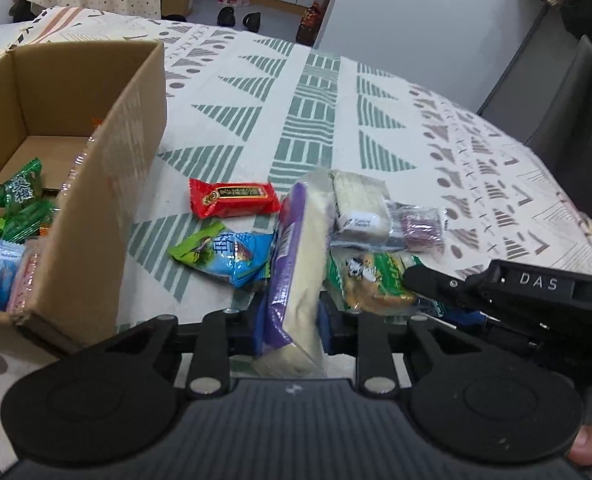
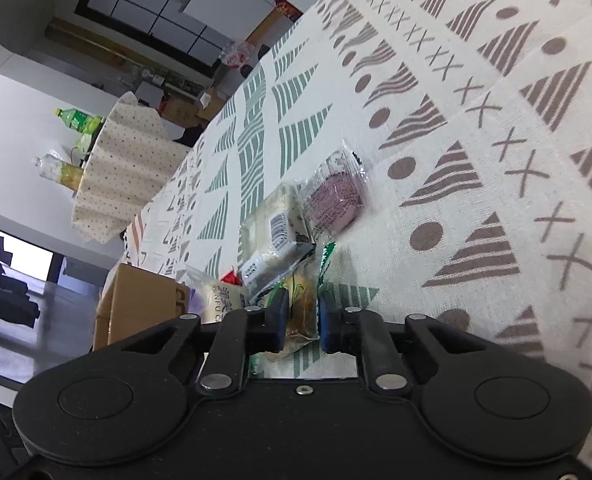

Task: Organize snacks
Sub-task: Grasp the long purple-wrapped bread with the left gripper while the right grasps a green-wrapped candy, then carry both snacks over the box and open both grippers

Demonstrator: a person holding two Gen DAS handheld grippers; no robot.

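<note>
Between the left hand-held gripper (image 1: pixel 290 330) fingers sits a purple-white packet (image 1: pixel 292 276).

cardboard box (image 1: pixel 96 184) cropped left, snack labels blurred

Both claws (image 1: pixel 290 328) (image 2: pixel 302 322) clamped on snacks.
</note>
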